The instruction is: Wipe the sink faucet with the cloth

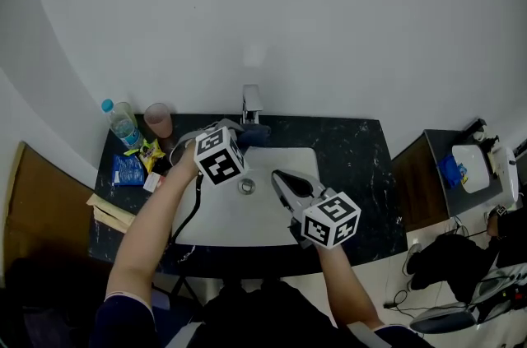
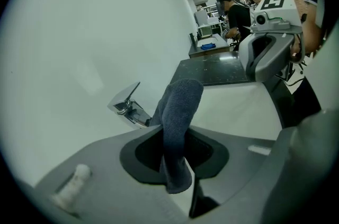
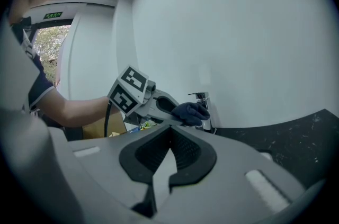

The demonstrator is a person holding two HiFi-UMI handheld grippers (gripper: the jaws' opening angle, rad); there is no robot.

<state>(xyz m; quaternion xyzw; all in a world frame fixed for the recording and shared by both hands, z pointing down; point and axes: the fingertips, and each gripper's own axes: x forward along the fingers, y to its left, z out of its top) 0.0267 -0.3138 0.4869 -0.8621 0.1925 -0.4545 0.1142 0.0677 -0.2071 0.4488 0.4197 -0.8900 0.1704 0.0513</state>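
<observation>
A chrome faucet (image 1: 251, 104) stands at the back of the white sink (image 1: 288, 161). My left gripper (image 1: 247, 132) reaches to its base and is shut on a dark blue cloth (image 1: 254, 133). In the left gripper view the cloth (image 2: 180, 104) stands up folded between the jaws, just right of the faucet (image 2: 127, 104). The right gripper view shows the cloth (image 3: 192, 112) bunched against the faucet (image 3: 204, 106). My right gripper (image 1: 278, 175) hovers over the basin, shut and holding nothing (image 3: 169, 135).
A water bottle (image 1: 122, 122), a pink cup (image 1: 158, 120) and snack packets (image 1: 130, 167) crowd the black counter's left end. The drain (image 1: 246, 187) lies in the basin between the grippers. The counter's right part (image 1: 354, 149) is bare stone. A white wall rises right behind the faucet.
</observation>
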